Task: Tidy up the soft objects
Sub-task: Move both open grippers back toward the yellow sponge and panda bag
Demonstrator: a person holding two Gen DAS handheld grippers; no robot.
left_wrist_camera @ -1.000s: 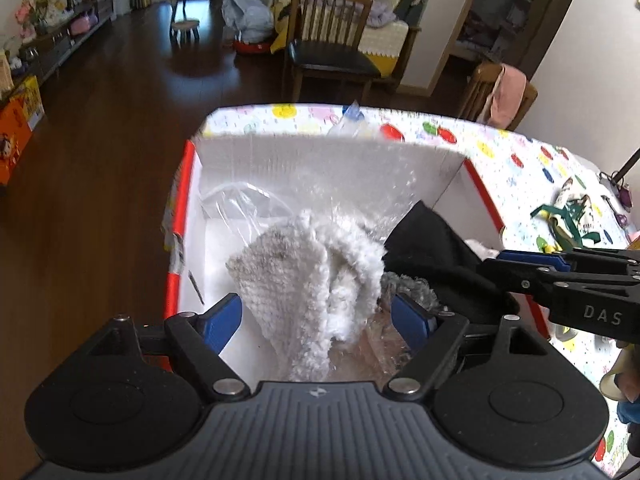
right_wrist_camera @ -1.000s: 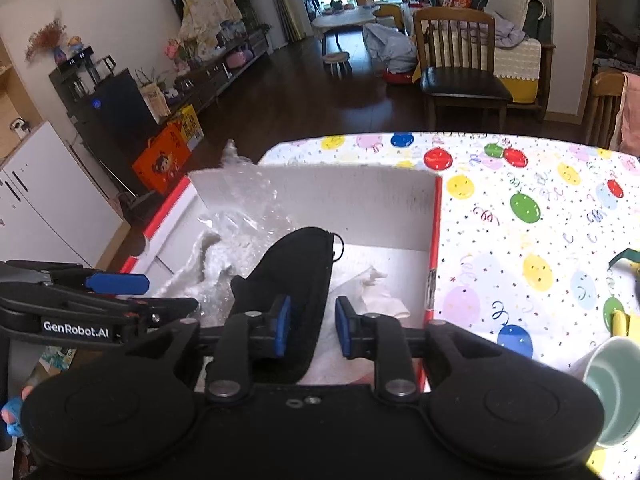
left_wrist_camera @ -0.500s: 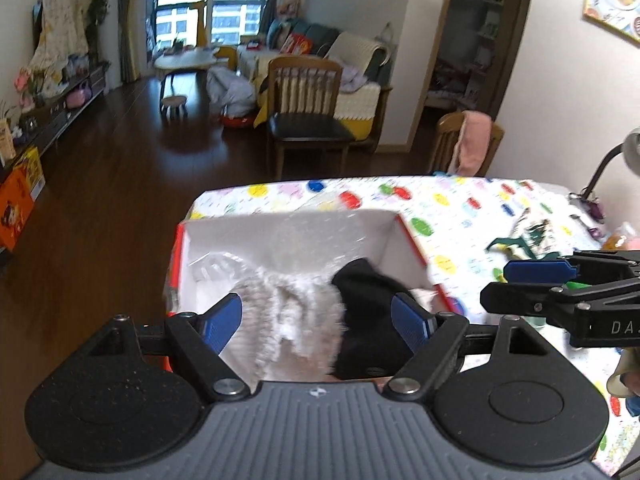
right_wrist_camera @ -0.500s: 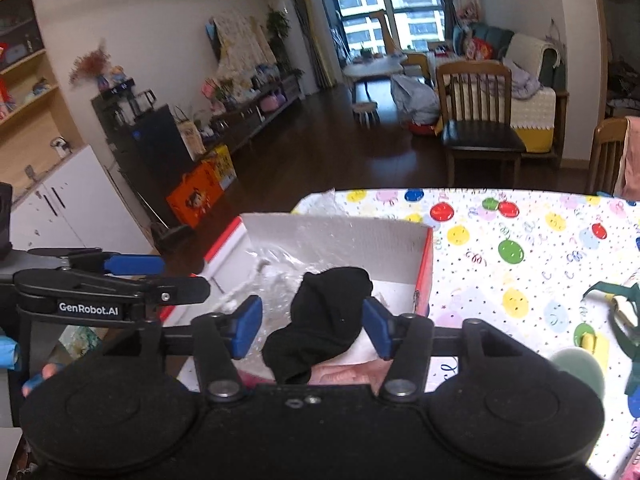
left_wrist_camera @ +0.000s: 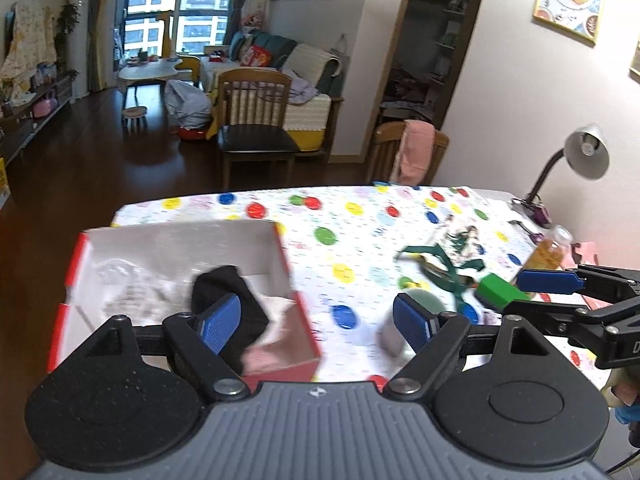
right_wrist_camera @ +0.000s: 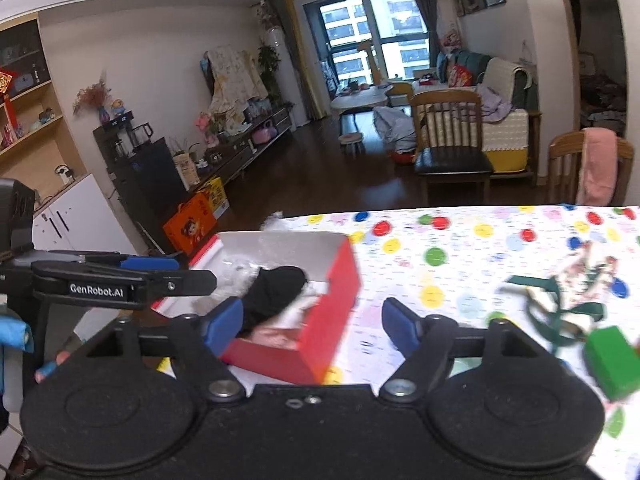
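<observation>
A black soft item (left_wrist_camera: pixel 224 292) lies in the red-sided cardboard box (left_wrist_camera: pixel 304 320) with a white inside, draped toward the box's right half. Just left of it in the box sits a pale fluffy cloth (left_wrist_camera: pixel 136 296) on crinkled clear plastic (left_wrist_camera: pixel 120 272), both blurred. A pinkish piece (right_wrist_camera: pixel 276 336) shows at the near right corner of the box. The box stands at the near left corner of the bench (left_wrist_camera: pixel 360 216), which is covered by a white cloth printed with coloured balloons.

The left gripper (left_wrist_camera: pixel 318 320) hangs above the box's near right corner with its blue pads set wide and nothing between them. The right gripper (right_wrist_camera: pixel 312 322) is over the box's right wall; its jaws are opening, and no object is between them, the black item lying apart beyond the left pad.

To the right on the bench lie a dark green ribbon (left_wrist_camera: pixel 452 268) over a printed pouch, a green block (left_wrist_camera: pixel 500 292) and a rounded greenish cup (left_wrist_camera: pixel 404 320), blurred. At the far right edge stand a grey desk lamp (left_wrist_camera: pixel 588 152) and an orange-filled bottle (left_wrist_camera: pixel 550 246). Beyond the bench are two wooden chairs (left_wrist_camera: pixel 256 120), one with a pink cloth (left_wrist_camera: pixel 416 148) over its back, and a living room with a sofa and window.
</observation>
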